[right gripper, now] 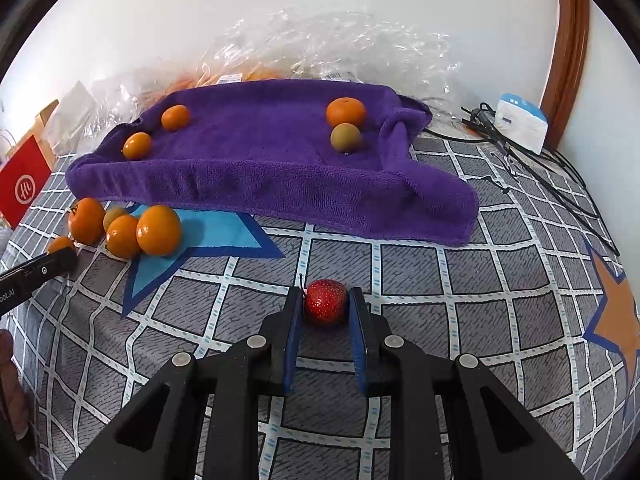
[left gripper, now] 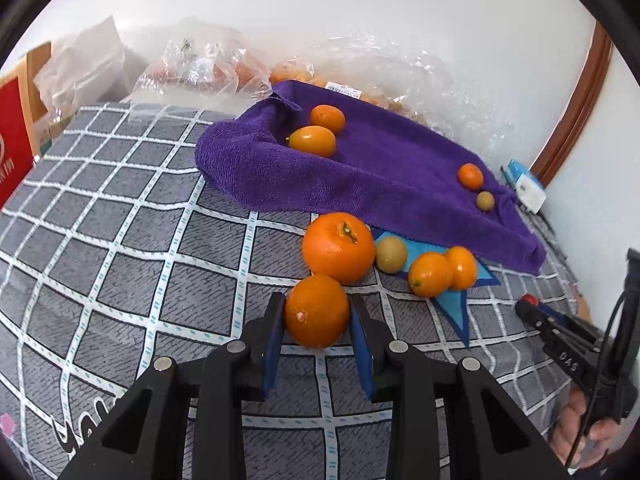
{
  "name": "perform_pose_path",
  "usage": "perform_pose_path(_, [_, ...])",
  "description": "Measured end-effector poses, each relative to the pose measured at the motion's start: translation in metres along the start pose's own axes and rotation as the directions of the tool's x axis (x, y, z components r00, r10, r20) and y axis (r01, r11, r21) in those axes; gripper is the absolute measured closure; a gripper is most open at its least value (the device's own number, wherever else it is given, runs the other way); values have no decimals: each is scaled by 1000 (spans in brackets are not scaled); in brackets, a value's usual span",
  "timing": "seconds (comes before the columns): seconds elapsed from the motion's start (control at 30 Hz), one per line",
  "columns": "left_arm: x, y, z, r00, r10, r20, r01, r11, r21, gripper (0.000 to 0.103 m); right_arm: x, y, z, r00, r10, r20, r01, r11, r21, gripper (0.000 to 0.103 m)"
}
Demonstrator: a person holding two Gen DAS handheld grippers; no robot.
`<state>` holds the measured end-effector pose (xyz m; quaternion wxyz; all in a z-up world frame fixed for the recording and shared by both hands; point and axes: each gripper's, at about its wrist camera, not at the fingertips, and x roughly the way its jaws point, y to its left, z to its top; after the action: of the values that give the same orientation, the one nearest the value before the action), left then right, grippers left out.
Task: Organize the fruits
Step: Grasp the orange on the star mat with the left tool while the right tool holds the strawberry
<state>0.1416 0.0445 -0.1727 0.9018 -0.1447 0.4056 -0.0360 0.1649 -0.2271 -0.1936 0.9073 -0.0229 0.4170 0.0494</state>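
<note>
Left wrist: left claw (left gripper: 316,312) grips tangerine (left gripper: 317,311); right claw (right gripper: 325,300) seemingly pinches strawberry (right gripper: 325,302).

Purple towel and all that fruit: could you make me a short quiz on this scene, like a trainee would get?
1. True or false: the right gripper is shut on a strawberry.
2. How many fruits lie on the purple towel?
3. What does the left gripper hold: (a) an orange, (b) a banana, (c) nothing?

Key: 1 true. 2 four, two near each end. 3 (a), close to the loose fruit pile by the blue star patch.
</note>
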Motion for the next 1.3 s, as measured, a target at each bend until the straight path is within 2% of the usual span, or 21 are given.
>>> perform_pose_path(0.13, [-5, 4, -2, 998, -61, 25, 62, 998, -22, 73, -1, -1, 0, 1000, 8, 7, -8, 1000, 10, 81])
perform_pose_path(0.3, [-12, 0, -3, 996, -47, 70, 47, 999, -1, 73, -2, -6, 0, 999, 34, 14, -35, 999, 28, 81])
perform_pose_path(0.77, [-20, 1, -4, 993, -24, 118, 26, 1000, -12, 73, -8, -19, 0, 994, 91, 63, -97, 990, 104, 81])
perform_pose_path(1.3, [-22, 2, -4, 992, -20, 122, 23, 1000, -21, 73, -12, -20, -1, 990, 112, 80, -121, 986, 113, 81])
